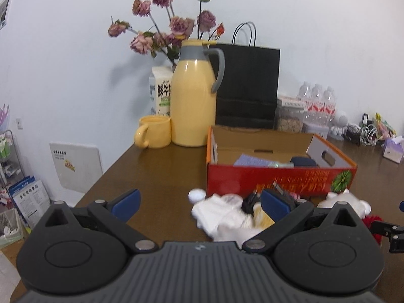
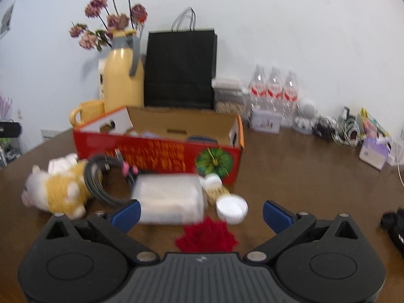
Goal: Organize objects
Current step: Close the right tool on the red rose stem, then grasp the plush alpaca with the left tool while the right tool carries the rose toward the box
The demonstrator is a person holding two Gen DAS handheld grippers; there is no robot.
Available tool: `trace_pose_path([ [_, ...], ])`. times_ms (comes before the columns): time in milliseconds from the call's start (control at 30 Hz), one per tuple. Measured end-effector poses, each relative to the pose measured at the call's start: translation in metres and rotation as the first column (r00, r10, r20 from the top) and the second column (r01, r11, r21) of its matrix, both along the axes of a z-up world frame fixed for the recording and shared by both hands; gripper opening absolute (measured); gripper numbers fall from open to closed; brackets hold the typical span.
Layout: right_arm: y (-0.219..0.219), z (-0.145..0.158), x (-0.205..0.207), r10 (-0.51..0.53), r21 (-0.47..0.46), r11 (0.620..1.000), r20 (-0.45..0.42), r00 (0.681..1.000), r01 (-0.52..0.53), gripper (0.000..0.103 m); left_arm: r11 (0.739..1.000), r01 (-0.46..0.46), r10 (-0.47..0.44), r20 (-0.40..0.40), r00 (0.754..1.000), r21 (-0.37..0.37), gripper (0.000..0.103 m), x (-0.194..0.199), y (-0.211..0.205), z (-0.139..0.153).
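Nearest the right wrist camera lies a red flower [image 2: 206, 236], on the table [image 2: 303, 176] just ahead of the right gripper [image 2: 201, 213], whose blue fingers [image 2: 127, 212] stand wide apart and hold nothing. Beyond the flower, between the fingers and the red box [image 2: 156, 156], lie a clear plastic pack [image 2: 169, 198] with its long axis across the view, a white cap [image 2: 231, 208] beside its right end, a coil of dark cable [image 2: 106, 179] and a stuffed toy [image 2: 54, 189] off to the left. The left gripper [image 1: 199, 205] is likewise spread open and empty; in its view the loose pile sits ahead and toward its right finger [image 1: 275, 208], with a white cloth-like thing [image 1: 219, 213] too blurred to name, and bare table ahead of the left finger. The box is open at the top and already holds a few things, straight behind the clutter. By my reading the right gripper is the nearer one: the flower lies centred between its fingers, so a short forward reach would meet it, then a lift over the front wall of the box.
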State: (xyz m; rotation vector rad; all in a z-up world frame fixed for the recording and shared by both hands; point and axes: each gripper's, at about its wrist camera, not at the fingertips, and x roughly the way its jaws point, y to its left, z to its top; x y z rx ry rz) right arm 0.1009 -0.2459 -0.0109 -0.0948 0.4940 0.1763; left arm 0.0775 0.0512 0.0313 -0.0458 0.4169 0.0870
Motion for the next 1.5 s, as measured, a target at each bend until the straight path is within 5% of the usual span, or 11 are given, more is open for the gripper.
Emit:
trace_pose_path([
  [433,-0.011,-0.033,0.016,0.011,0.01,1.0,-0.097,0.995,-0.01,0.094,0.999,-0.022,0.019,-0.101,0.995,-0.036,0.103,-0.006,0.015,-0.029],
  [600,-0.006,-0.035,0.021,0.035,0.026,0.999,-0.127,0.991,-0.032,0.069,0.999,-0.009,0.005,-0.109,0.994,-0.036,0.103,-0.005,0.011,-0.031],
  [667,-0.006,-0.035,0.02,0.042,0.033,0.999,-0.128,0.991,-0.038,0.045,0.999,-0.003,-0.001,-0.111,0.994,-0.035,0.103,-0.004,0.009,-0.031],
  [767,-0.008,-0.036,0.018,0.049,0.049,0.998,-0.122,0.991,-0.044,0.034,1.0,0.01,-0.013,-0.114,0.993,-0.029,0.103,-0.003,0.004,-0.032],
  [1500,-0.007,-0.026,-0.004,0.073,0.066,0.995,0.01,0.997,-0.073,0.027,0.986,0.162,-0.155,-0.129,0.979,0.045,0.103,0.024,-0.046,-0.027],
])
